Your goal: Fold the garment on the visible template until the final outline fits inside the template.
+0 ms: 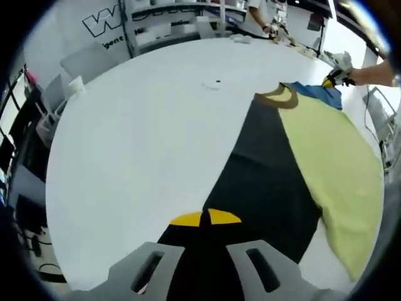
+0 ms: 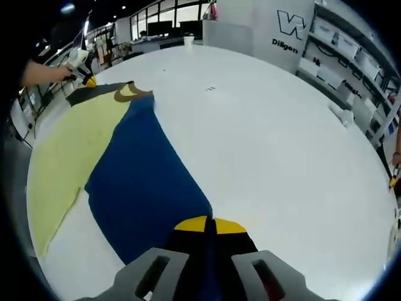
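- Nearest the lens in the left gripper view, the left gripper [image 1: 205,221] has its yellow-tipped jaws pressed together on the near edge of the garment's black panel [image 1: 263,182].
- Nearest the lens in the right gripper view, the right gripper [image 2: 209,224] has its yellow tips likewise drawn together, pinching the near edge of the blue panel [image 2: 147,182].
- The garment [image 1: 313,157] lies spread flat on a large white table [image 1: 144,144]. It is colour-blocked: a pale yellow-green panel [image 1: 341,163] runs down the middle, with black along one side and blue along the other.
- A brownish curved neckband [image 1: 280,98] sits at the far end of the garment, where the three colours meet.
- In the left gripper view the black panel narrows toward the neckband, and a small patch of blue shows just beyond it.
- In the right gripper view the blue panel widens toward the camera, the yellow-green panel lies beside it toward the table's edge, and a sliver of black shows past the neckband [image 2: 131,93].
- The fabric looks smooth, with few wrinkles; its yellow-green edge lies near the table's rim.
- I cannot make out any template outline on the table.
- Shelving and a wall with lettering [image 2: 289,28] stand beyond the table.
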